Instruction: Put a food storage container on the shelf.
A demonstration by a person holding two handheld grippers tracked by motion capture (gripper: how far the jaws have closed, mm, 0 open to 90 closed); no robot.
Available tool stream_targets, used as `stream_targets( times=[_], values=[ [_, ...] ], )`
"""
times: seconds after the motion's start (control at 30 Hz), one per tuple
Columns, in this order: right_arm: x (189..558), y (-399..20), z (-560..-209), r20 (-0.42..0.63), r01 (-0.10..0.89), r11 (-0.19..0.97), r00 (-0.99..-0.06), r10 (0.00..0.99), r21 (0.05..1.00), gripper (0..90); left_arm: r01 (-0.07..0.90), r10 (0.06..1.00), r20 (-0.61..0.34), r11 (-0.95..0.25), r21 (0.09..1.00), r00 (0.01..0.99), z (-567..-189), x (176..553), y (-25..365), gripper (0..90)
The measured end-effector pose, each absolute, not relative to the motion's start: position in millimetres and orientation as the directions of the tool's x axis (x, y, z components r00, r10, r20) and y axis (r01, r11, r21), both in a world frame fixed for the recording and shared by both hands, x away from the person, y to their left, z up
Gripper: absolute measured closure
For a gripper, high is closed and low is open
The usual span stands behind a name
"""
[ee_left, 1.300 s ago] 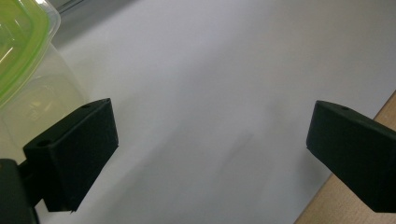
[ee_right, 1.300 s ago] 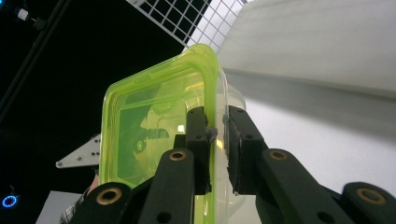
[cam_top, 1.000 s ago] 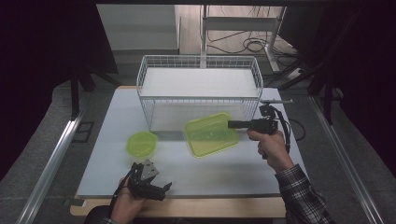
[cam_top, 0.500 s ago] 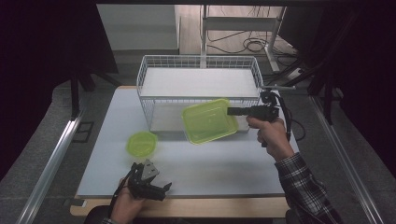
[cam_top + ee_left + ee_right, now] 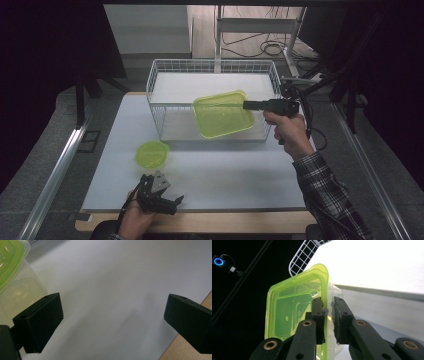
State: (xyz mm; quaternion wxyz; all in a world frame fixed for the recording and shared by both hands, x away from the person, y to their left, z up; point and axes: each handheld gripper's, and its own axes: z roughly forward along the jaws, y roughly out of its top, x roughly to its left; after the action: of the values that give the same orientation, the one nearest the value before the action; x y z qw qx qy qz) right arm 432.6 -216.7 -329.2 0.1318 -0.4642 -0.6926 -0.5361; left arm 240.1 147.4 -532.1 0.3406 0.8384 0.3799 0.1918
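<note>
Since a second ago, the right hand-held gripper (image 5: 246, 105) has carried the green tub (image 5: 223, 113) up off the counter (image 5: 240, 170) to the front rim of the wire basket (image 5: 155, 97). Its jaws are clamped on the tub's right rim, and the tub hangs tilted over the basket's near wall. In the right gripper view the jaws pinch the lip of the tub (image 5: 294, 312), with the basket's corner behind it.

At the near edge, the left hand-held gripper (image 5: 167, 200) rests low with its jaws wide apart and nothing between them. A small green-lidded tub (image 5: 151, 154) stands on the counter just beyond it.

White sheet covers the counter, with a wooden strip showing at the near edge. Dark drapes flank the room, and cables (image 5: 270, 48) lie on the floor behind the basket.
</note>
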Motion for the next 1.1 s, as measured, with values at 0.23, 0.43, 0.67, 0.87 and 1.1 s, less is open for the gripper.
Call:
stream_targets(
  times=[0.23, 0.43, 0.67, 0.87, 1.1],
  values=[
    [444.1, -215.6, -321.7, 0.676, 0.778, -0.037, -0.519, 0.524, 0.627, 80.1, 0.508, 0.769, 0.058, -0.474, 0.72, 0.636, -532.1, 240.2, 147.9, 2.0],
    [454.8, -216.7, -315.7, 0.681, 0.774, -0.079, -0.497, 0.539, 0.628, 80.1, 0.507, 0.768, 0.058, -0.476, 0.719, 0.638, -532.2, 240.3, 147.9, 2.1],
    [466.4, -213.8, -308.6, 0.677, 0.763, -0.117, -0.478, 0.56, 0.636, 80.1, 0.51, 0.77, 0.052, -0.47, 0.72, 0.636, -532.1, 240.5, 148.4, 2.1],
    [477.4, -209.6, -301.6, 0.66, 0.747, -0.145, -0.457, 0.596, 0.649, 80.1, 0.511, 0.77, 0.052, -0.47, 0.72, 0.635, -532.3, 240.6, 148.7, 2.1],
    [488.4, -202.8, -299.1, 0.642, 0.737, -0.169, -0.424, 0.638, 0.655, 80.0, 0.512, 0.77, 0.053, -0.471, 0.718, 0.635, -532.6, 240.6, 148.7, 2.1]
  ],
)
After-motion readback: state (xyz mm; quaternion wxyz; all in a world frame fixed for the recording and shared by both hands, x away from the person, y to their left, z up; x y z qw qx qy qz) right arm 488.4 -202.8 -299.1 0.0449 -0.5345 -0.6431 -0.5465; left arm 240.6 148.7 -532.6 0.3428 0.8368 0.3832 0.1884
